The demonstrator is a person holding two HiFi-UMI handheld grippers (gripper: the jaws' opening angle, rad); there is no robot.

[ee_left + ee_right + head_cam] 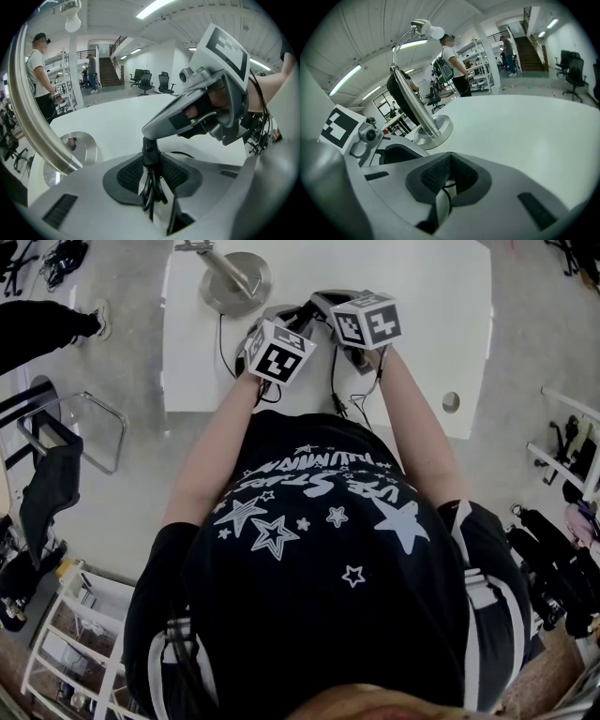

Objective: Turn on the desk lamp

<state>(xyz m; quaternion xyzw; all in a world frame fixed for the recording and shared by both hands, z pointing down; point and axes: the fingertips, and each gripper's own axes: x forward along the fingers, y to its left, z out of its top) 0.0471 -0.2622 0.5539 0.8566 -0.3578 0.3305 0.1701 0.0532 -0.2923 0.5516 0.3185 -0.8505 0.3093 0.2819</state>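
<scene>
The desk lamp [417, 93] stands on the white table [422, 296], its round base [236, 282] at the far left, well ahead of both grippers; its bulb [436, 32] looks unlit, so I judge the reach not yet begun. The left gripper [149, 173] and right gripper [447, 176] sit side by side near the table's near edge; each has its jaws narrow, pads almost meeting, apparently holding nothing. No switch shows clearly; the next move calls for finding it, perhaps on the base or cord [221, 343], then pressing with a closed tip.
</scene>
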